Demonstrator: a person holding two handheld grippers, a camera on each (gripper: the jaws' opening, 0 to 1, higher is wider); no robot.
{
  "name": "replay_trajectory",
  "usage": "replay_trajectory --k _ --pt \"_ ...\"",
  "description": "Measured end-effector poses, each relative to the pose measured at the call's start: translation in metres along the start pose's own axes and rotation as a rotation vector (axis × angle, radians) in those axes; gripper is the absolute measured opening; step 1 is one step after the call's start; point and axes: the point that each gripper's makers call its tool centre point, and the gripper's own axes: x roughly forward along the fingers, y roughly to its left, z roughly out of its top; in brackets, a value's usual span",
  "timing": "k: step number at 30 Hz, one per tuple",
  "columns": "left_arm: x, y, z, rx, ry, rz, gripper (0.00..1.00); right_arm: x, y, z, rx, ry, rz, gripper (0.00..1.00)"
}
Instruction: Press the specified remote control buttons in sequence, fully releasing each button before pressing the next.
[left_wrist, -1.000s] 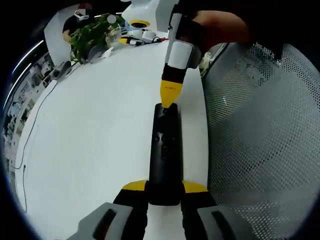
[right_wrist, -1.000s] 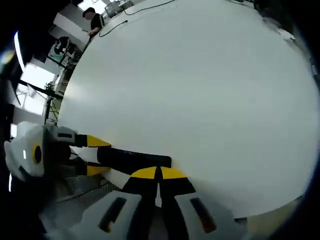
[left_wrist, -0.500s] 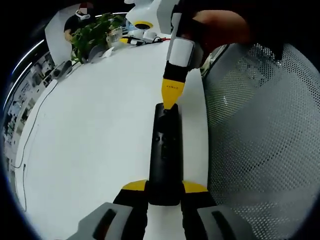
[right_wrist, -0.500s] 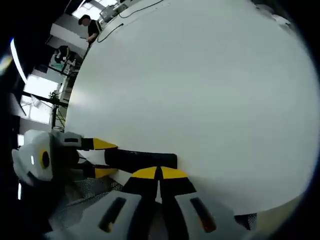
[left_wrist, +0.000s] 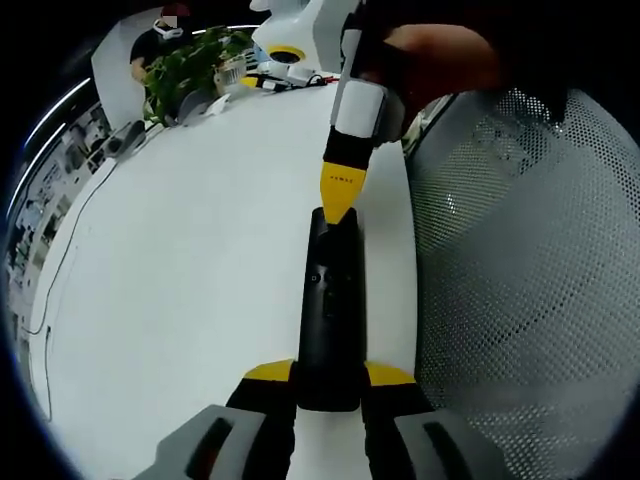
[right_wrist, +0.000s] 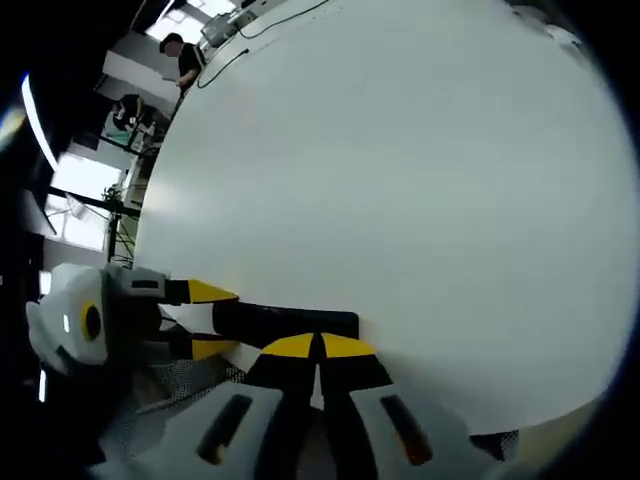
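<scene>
White tabletop (left_wrist: 190, 260), broad and rounded at the edge, bare over most of its spread; its surface also spans the right gripper view (right_wrist: 400, 170).

Item: remote control (left_wrist: 330, 310), black, slim, lying lengthwise near the table's right-hand border in the left gripper view. Small buttons show on its upper face. In the right gripper view it appears as a dark bar (right_wrist: 285, 322) lying crosswise near the table edge.

Item: left gripper (left_wrist: 330, 385), yellow-tipped jaws set narrow, one on each side of the remote's near end, clamping it against the table. Seen from the right gripper view, it enters at the left (right_wrist: 205, 318), with its tips bracketing the remote's end.

Item: right gripper (right_wrist: 318, 348), jaws closed tip to tip with nothing between them. In the left gripper view it comes down from above (left_wrist: 338, 195), its yellow point resting on the far end of the remote. A person's hand (left_wrist: 440, 55) grips its body.

Item: mesh chair back (left_wrist: 530, 280), grey, perforated, beside the table's right border.

Item: potted plant (left_wrist: 185, 70), green-leaved, at the far end of the table, with small clutter and a cable nearby.

Item: seated person (left_wrist: 160, 30) behind the plant; a standing person (right_wrist: 188, 55) beyond the table in the right gripper view.
</scene>
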Motion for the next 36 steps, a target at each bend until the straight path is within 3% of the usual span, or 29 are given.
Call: replay_trajectory --k 7,10,24,29,36 --pt "0.000 0.000 0.000 0.000 0.000 0.000 0.25 0.002 0.001 0.000 -0.164 0.004 -0.079 0.00" --pt "0.000 0.000 0.000 -0.001 0.002 -0.001 0.25 0.002 0.002 0.000 -0.197 0.000 -0.096 0.00" --pt "0.001 0.001 0.001 -0.002 0.002 0.000 0.25 0.001 -0.001 0.001 -0.155 0.009 -0.075 0.00" --pt "0.001 0.001 0.001 -0.002 0.002 0.002 0.25 0.002 0.007 0.002 -0.124 -0.005 -0.019 0.00" --pt "0.001 0.001 0.001 -0.003 0.000 0.001 0.25 0.003 0.006 0.001 -0.144 0.007 -0.040 0.00"
